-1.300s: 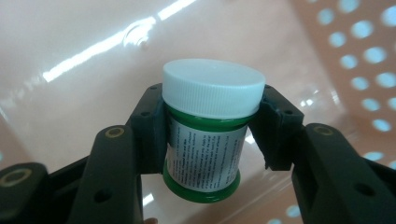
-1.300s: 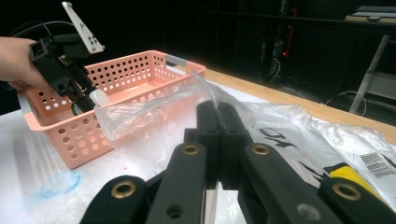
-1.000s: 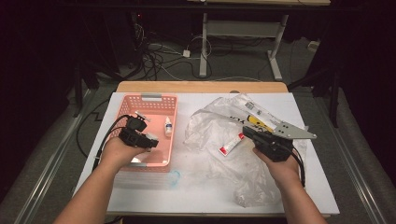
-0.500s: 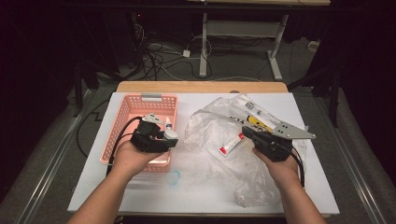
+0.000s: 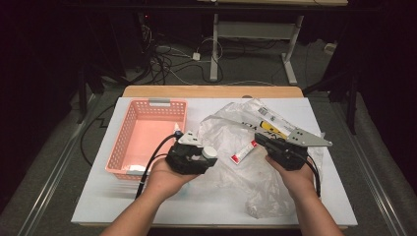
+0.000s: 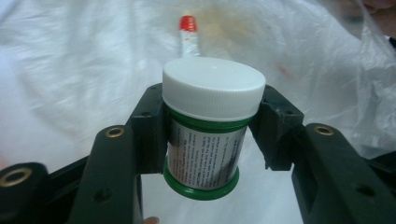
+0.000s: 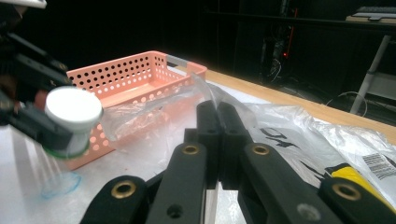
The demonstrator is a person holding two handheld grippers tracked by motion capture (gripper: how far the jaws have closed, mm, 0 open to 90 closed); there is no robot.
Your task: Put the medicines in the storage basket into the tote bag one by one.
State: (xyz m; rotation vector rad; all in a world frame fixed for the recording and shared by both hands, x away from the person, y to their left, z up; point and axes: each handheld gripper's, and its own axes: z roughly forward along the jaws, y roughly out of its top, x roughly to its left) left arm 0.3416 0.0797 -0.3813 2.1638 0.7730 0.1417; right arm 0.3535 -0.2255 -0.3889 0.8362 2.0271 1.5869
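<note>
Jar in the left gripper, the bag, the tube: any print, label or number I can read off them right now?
No text is legible.
Jar: label carries lines of small print, too blurred to read.
Plastic bag: black printed characters, partly cut off by folds, not readable.
White barcode sticker on the bag: bars and digits too small.
Red-and-white tube: lettering too small.

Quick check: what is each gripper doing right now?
Left gripper: closed on the white-capped jar.
Right gripper: fingers shut, pinching the clear plastic bag.
</note>
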